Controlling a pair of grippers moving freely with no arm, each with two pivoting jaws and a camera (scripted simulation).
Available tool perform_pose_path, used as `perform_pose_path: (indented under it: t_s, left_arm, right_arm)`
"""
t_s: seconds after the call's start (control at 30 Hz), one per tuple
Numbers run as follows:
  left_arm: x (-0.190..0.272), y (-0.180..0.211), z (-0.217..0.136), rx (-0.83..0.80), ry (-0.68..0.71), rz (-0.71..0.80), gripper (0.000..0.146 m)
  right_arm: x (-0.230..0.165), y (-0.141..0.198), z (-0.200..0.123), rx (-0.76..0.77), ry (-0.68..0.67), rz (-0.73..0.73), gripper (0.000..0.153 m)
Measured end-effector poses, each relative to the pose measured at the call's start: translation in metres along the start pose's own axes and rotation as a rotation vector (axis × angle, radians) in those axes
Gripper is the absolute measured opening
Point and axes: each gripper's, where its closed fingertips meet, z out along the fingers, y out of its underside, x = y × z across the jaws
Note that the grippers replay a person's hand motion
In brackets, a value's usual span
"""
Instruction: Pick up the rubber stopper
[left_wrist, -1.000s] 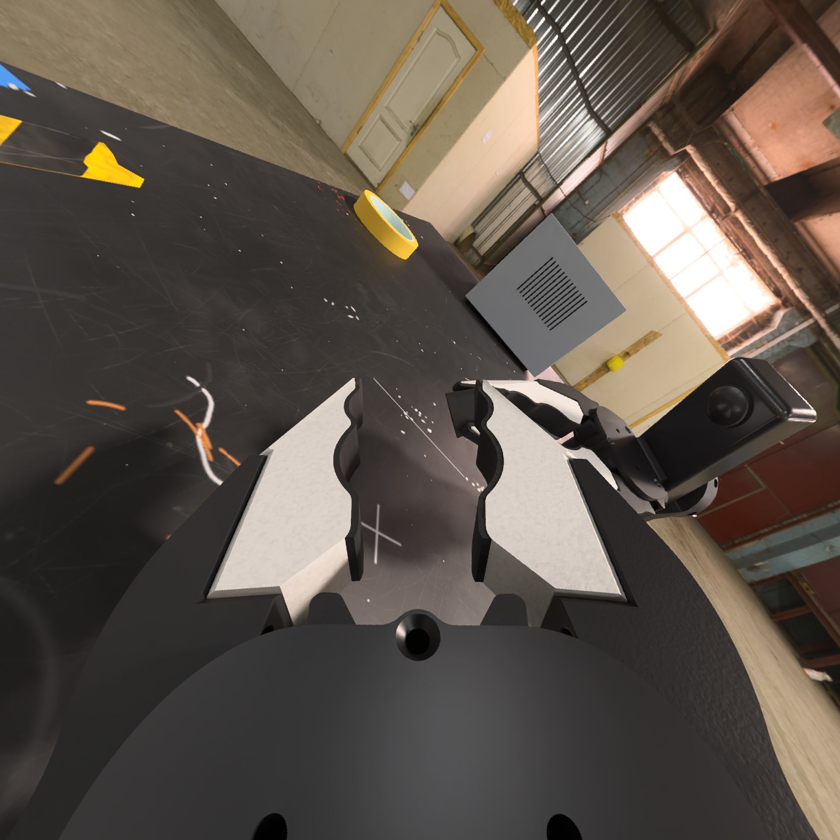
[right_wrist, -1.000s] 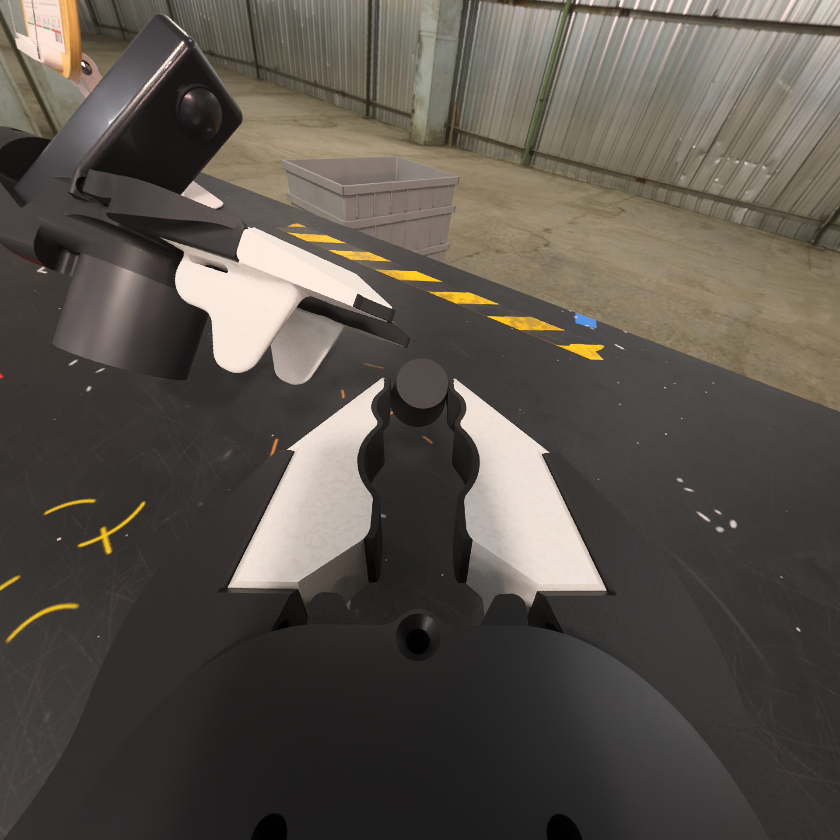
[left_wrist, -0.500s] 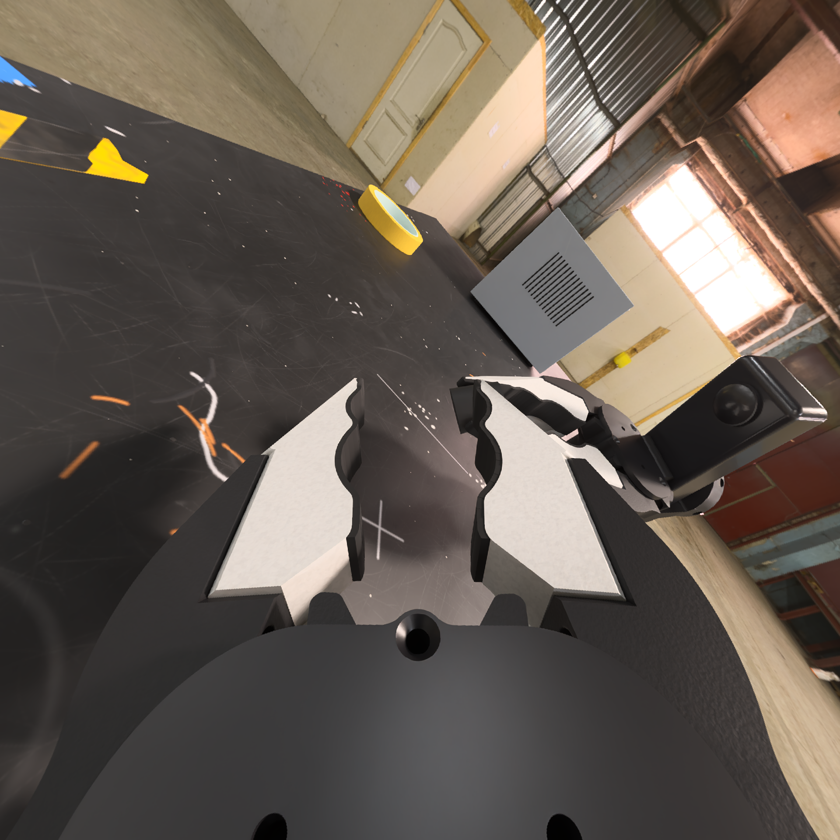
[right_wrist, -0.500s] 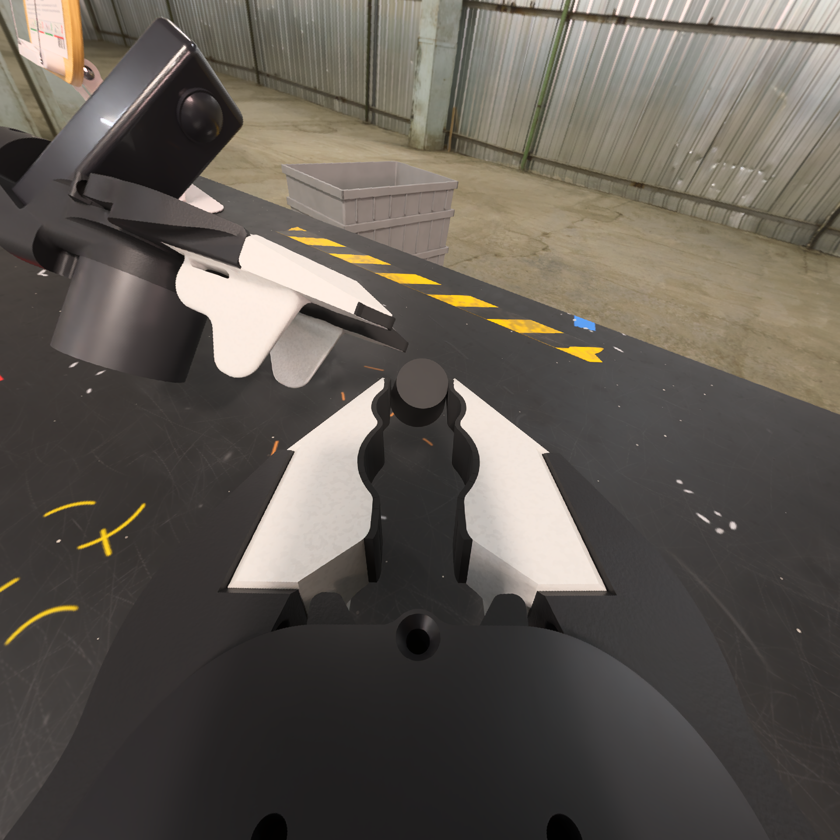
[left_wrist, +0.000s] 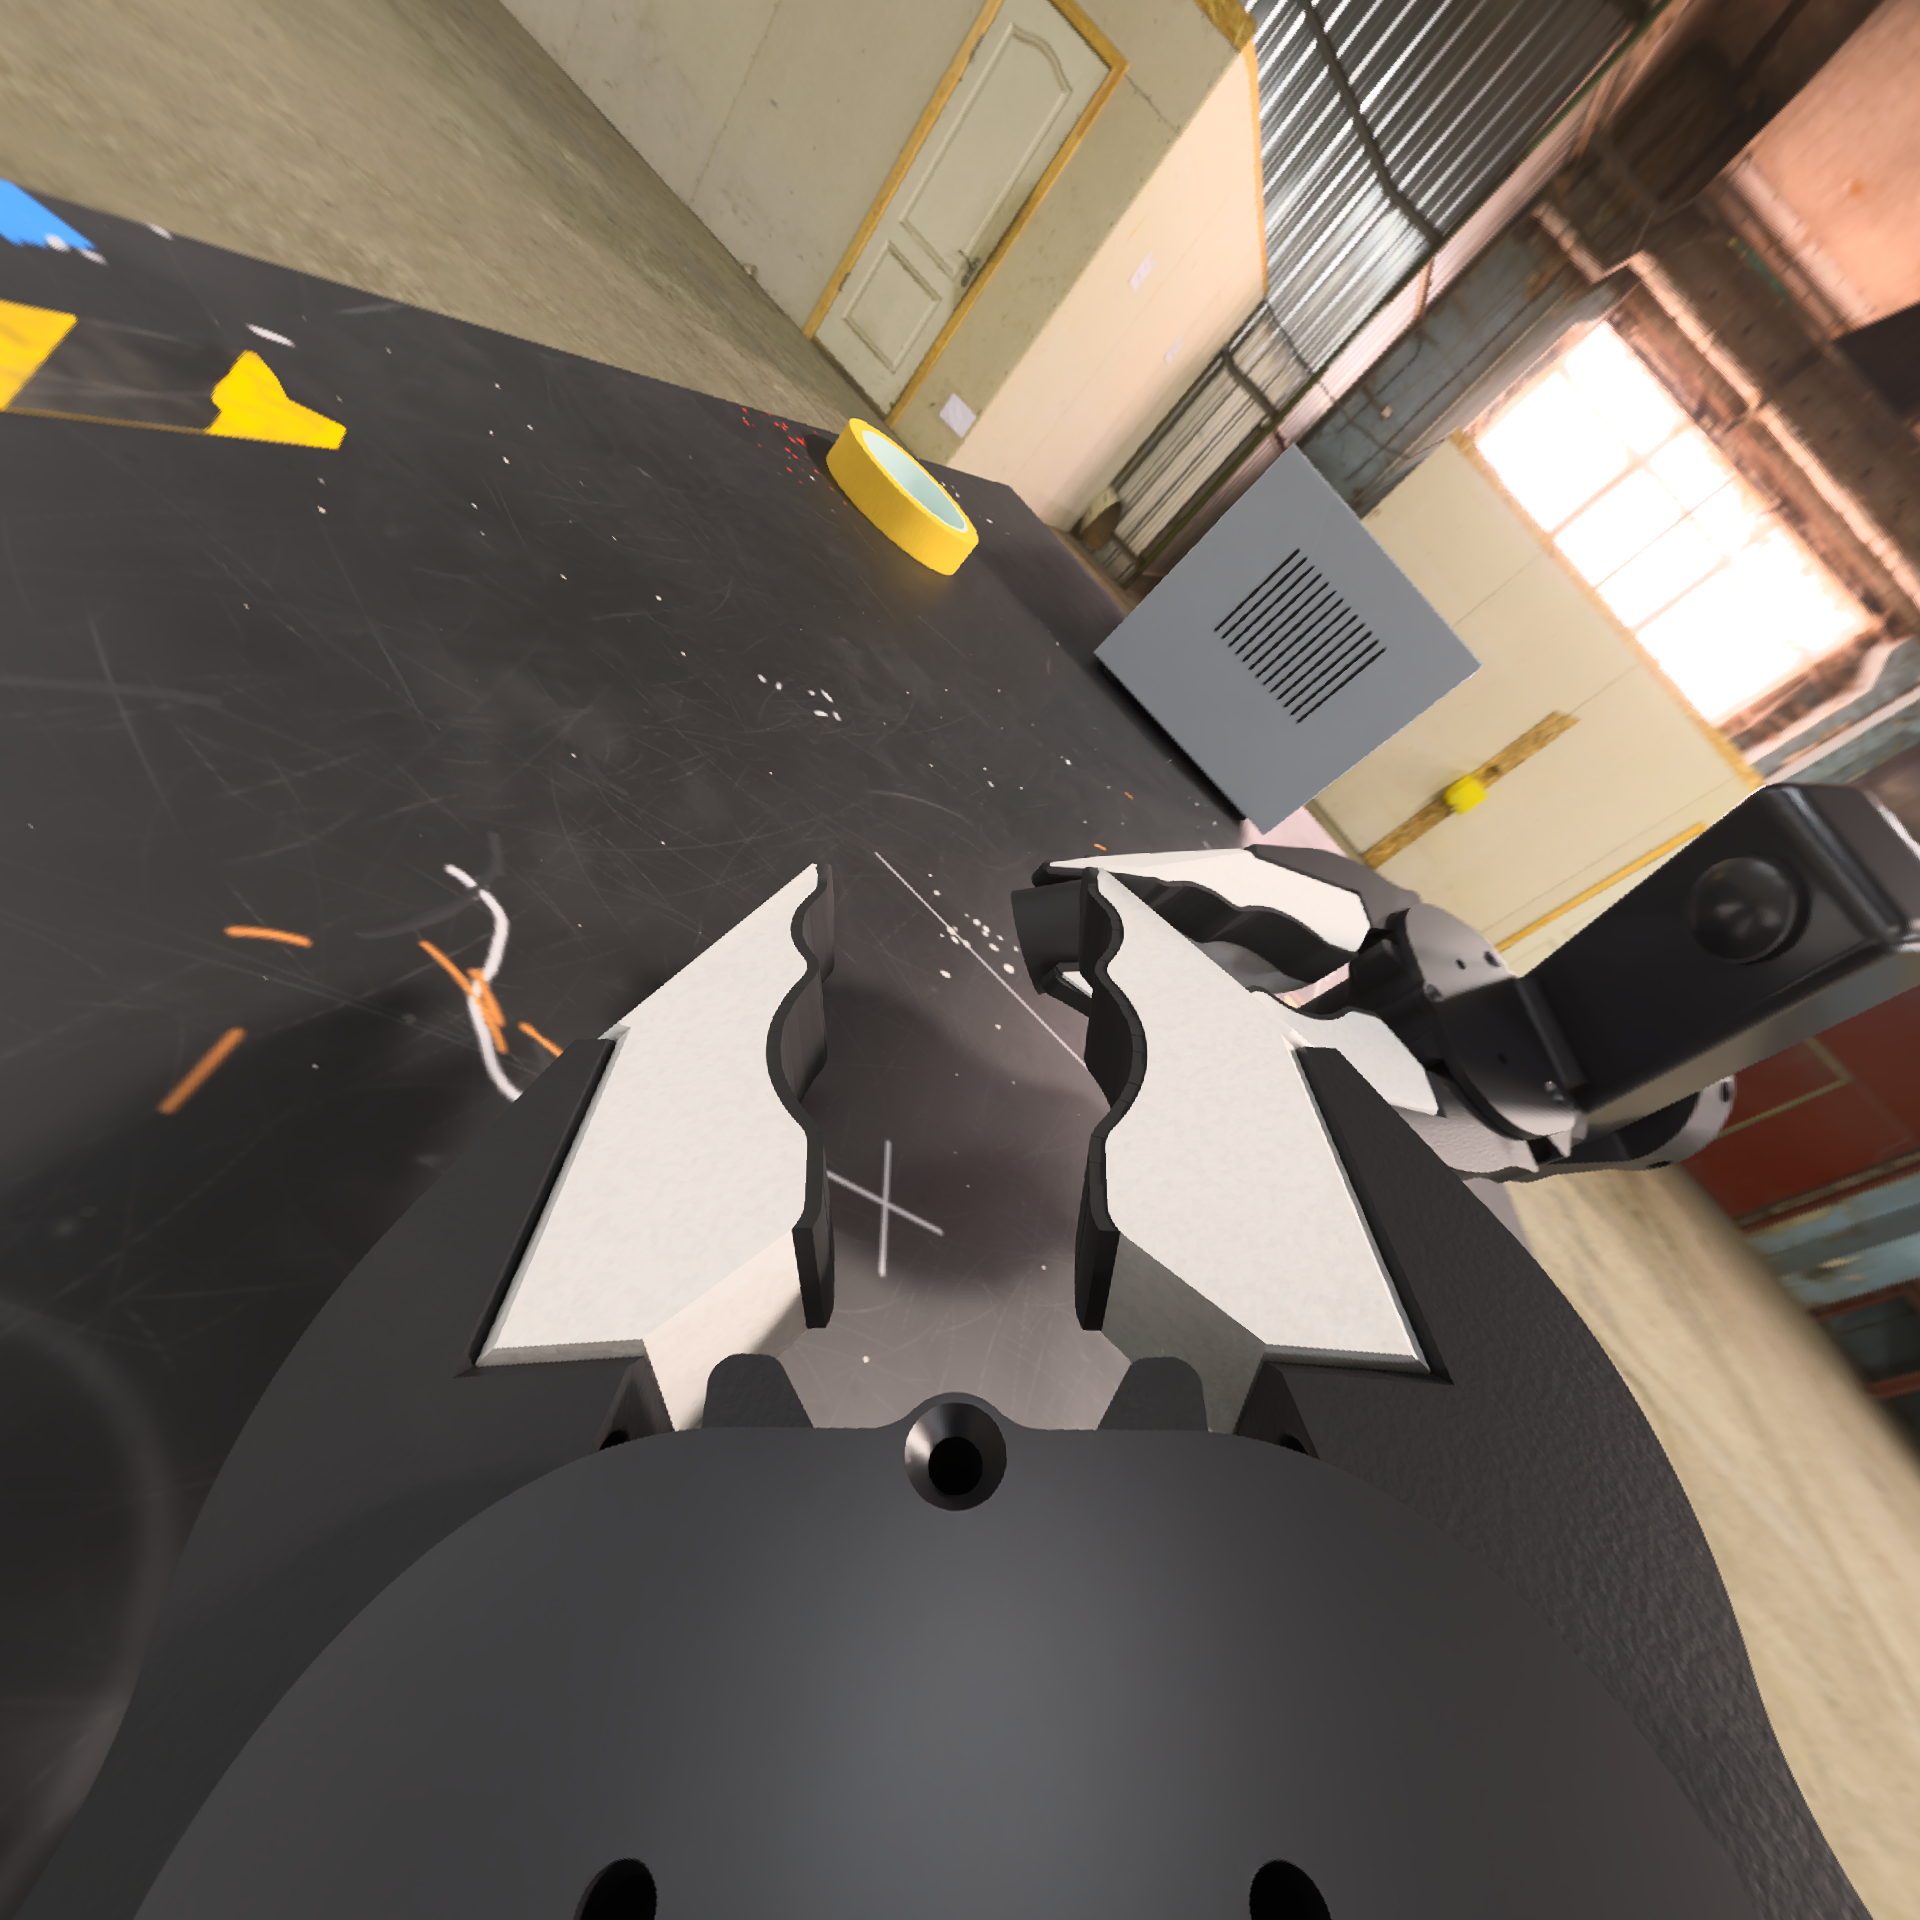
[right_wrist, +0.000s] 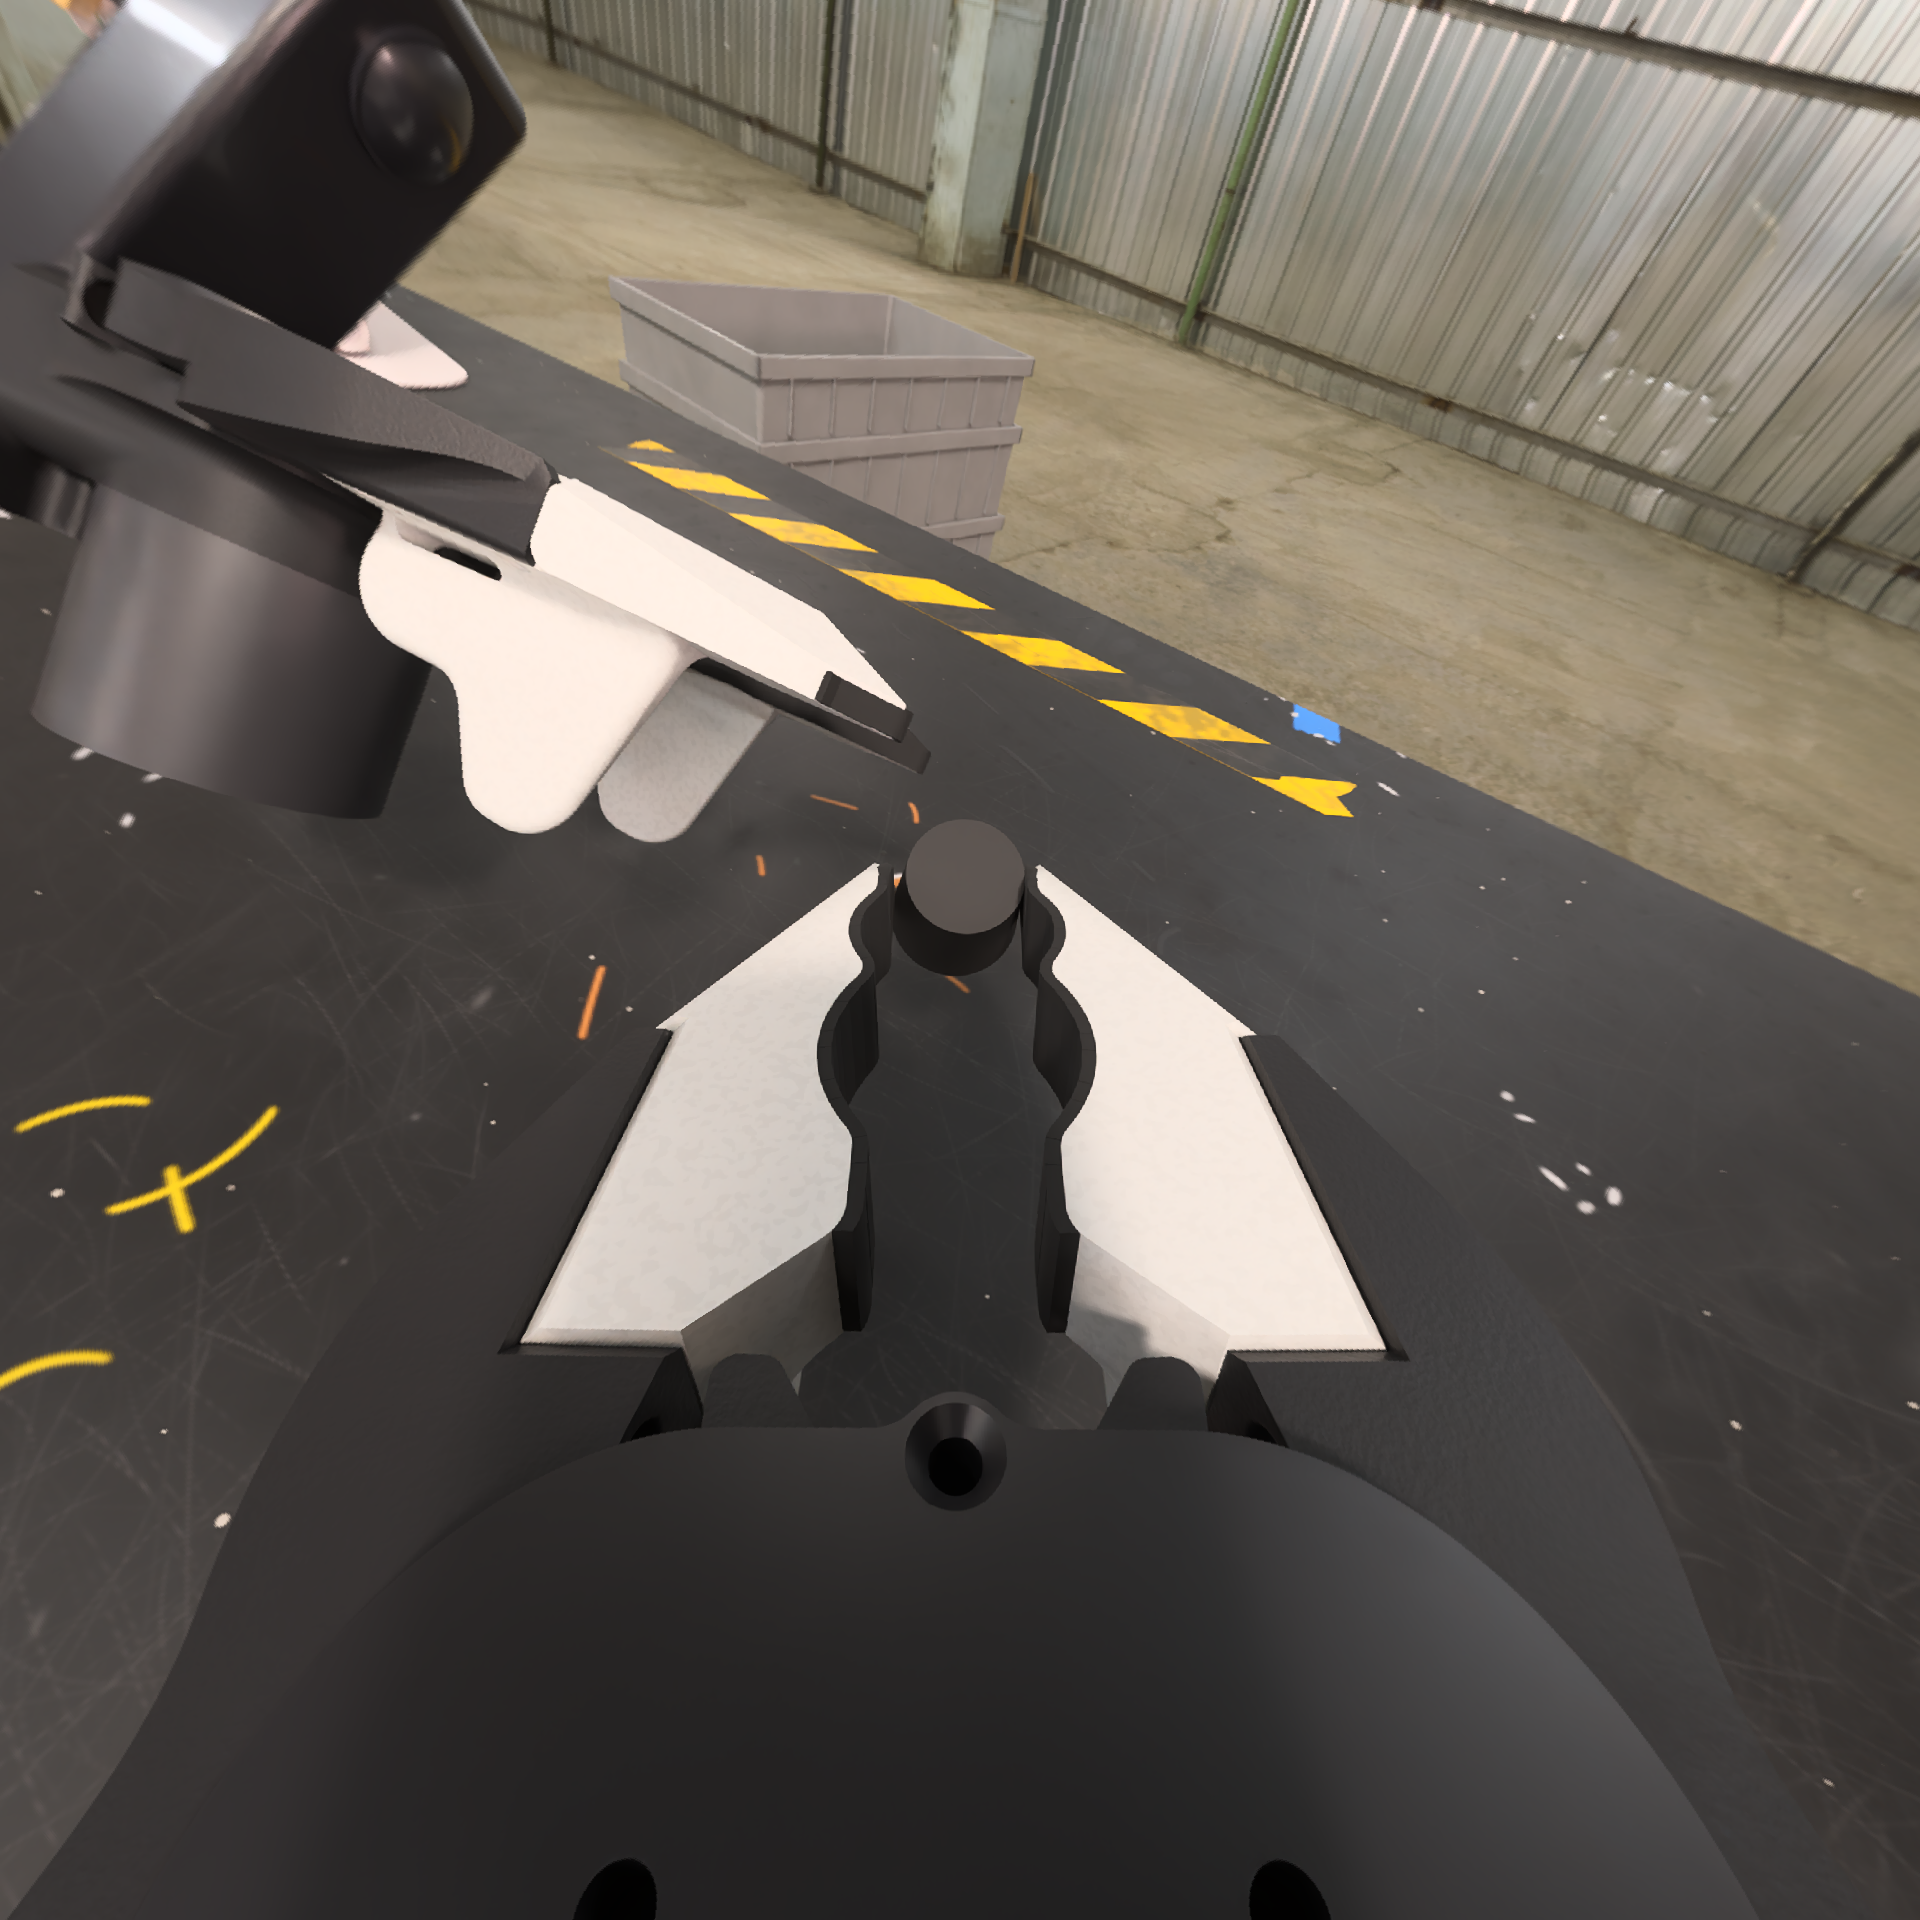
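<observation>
Right wrist view: right gripper (right_wrist: 961, 914) clamped on the rubber stopper (right_wrist: 962, 906), a short dark grey cylinder pinched right at the fingertips, centre of frame a bit above the middle. Its flat round top faces the camera and both finger pads touch its sides. Below it the black table (right_wrist: 1558, 1039) shows through the gap between the fingers; cannot tell for sure whether the stopper's base touches the surface.

Left gripper (right_wrist: 831, 717) fills the upper left of that frame, white fingers pointing right and down toward the stopper, tips just beside it but apart. Grey stacked bins (right_wrist: 831, 416) sit past the table edge at top centre, with a yellow-black striped tape line (right_wrist: 977, 634) running diagonally along the table and yellow scribble marks (right_wrist: 177, 1184) at lower left.

Left wrist view: left gripper (left_wrist: 951, 904) has its fingers spread apart with nothing between them, only table with a white cross mark (left_wrist: 883, 1210). The right gripper (left_wrist: 1060, 935) comes in from the right edge at mid-height, its dark tip just beside the left gripper's right fingertip; the stopper itself is hard to make out here. A yellow tape roll (left_wrist: 902, 497) lies flat near the far table edge, upper centre. A grey vented panel (left_wrist: 1288, 634) is at upper right, and orange and white marks (left_wrist: 478, 977) at left.
</observation>
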Motion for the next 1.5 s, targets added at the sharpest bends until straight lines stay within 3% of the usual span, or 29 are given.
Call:
perform_pose_path:
  t_s: [0.4, 0.73, 0.87, 1.1, 1.33, 1.5]
  left_arm:
    - [0.006, 0.001, 0.002, -0.004, -0.081, 0.317, 0.052]
    - [0.026, -0.004, 0.000, 0.070, -0.072, 0.599, 0.049]
    - [0.033, -0.006, -0.003, 0.111, -0.094, 0.700, 0.050]
    - [0.037, -0.002, -0.002, 0.130, -0.095, 0.734, 0.050]
    - [0.031, -0.010, -0.005, 0.176, -0.031, 0.480, 0.050]
    - [0.034, -0.009, -0.005, 0.181, -0.030, 0.501, 0.050]
  right_arm:
    - [0.002, 0.005, -0.001, -0.060, 0.076, -0.199, 0.024]
    - [0.000, -0.006, -0.011, 0.032, -0.067, 0.027, 0.024]
    - [-0.001, -0.010, -0.012, 0.060, -0.062, 0.021, 0.024]
    - [0.003, -0.016, -0.013, 0.061, 0.045, -0.130, 0.024]
    - [0.003, -0.018, -0.014, 0.100, 0.014, -0.073, 0.024]
    - [-0.002, -0.018, -0.010, 0.106, 0.011, -0.096, 0.024]
